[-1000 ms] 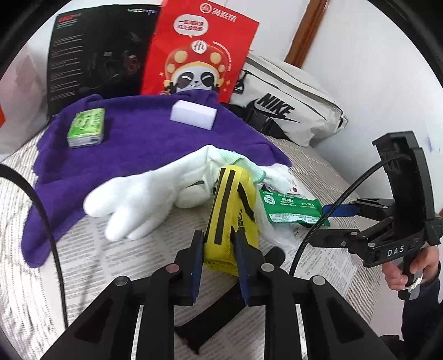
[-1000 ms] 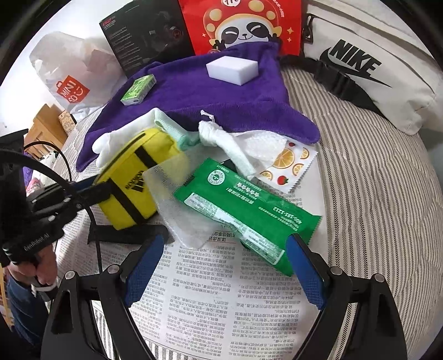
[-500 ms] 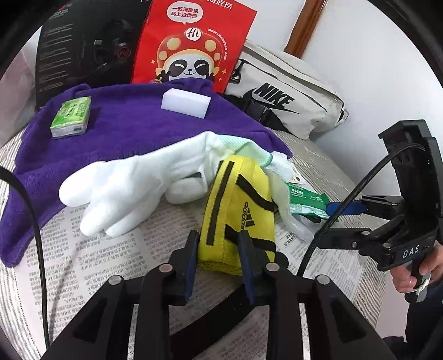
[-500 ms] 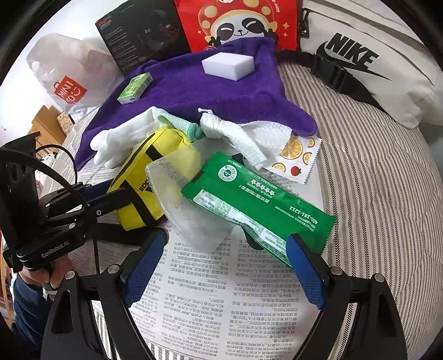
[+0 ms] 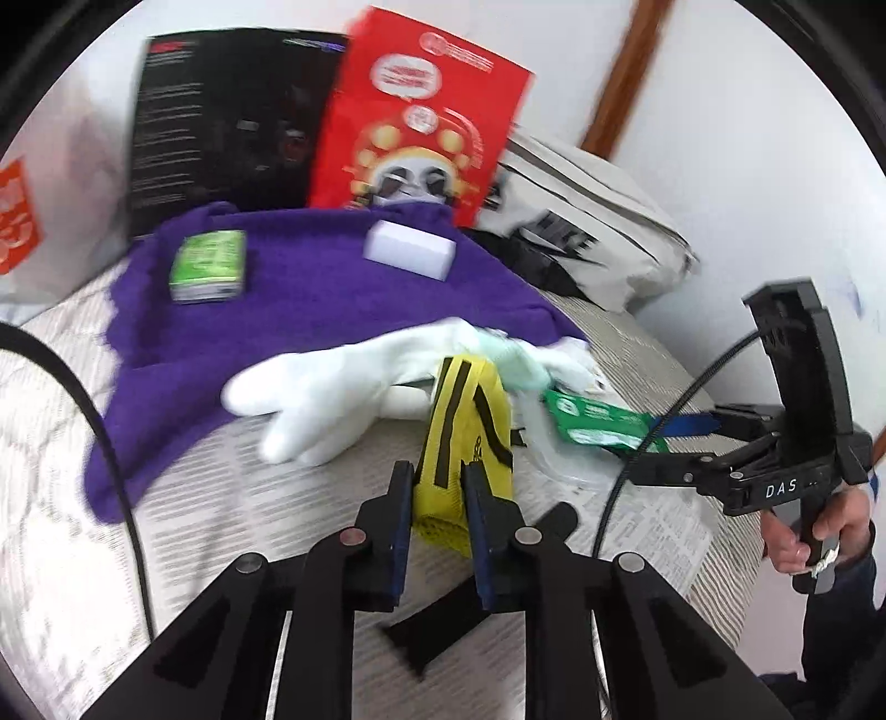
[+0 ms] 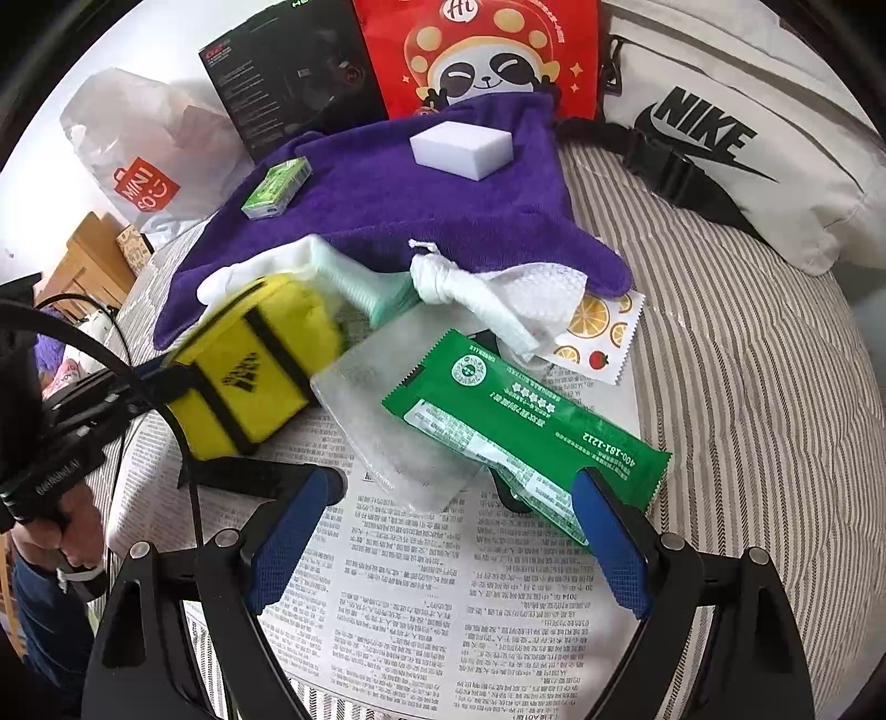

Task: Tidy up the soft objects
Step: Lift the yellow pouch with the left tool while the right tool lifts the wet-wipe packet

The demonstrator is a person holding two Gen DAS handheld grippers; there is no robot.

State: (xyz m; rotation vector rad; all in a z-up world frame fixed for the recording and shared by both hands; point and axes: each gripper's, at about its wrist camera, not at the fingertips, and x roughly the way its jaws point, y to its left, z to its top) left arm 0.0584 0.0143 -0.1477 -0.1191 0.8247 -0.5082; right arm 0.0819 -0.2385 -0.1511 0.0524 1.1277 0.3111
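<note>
Motion blurs the yellow pouch (image 6: 249, 365); the white Nike bag (image 6: 775, 138) runs off the frame's right edge.

A towel (image 6: 387, 188) lies on the bed (image 6: 747, 360), with a sponge block (image 6: 459, 148) and a small pack (image 6: 276, 187) on top of it. Behind the towel stand a box (image 6: 288, 66) and a paper bag (image 6: 482, 50), and a waist bag (image 6: 747, 138) lies to the right. In front of the towel, on a newspaper (image 6: 443, 598), a pouch (image 6: 249, 371) sits left of a wipes packet (image 6: 526, 426), with a glove (image 5: 332, 393) between pouch and towel.
</note>
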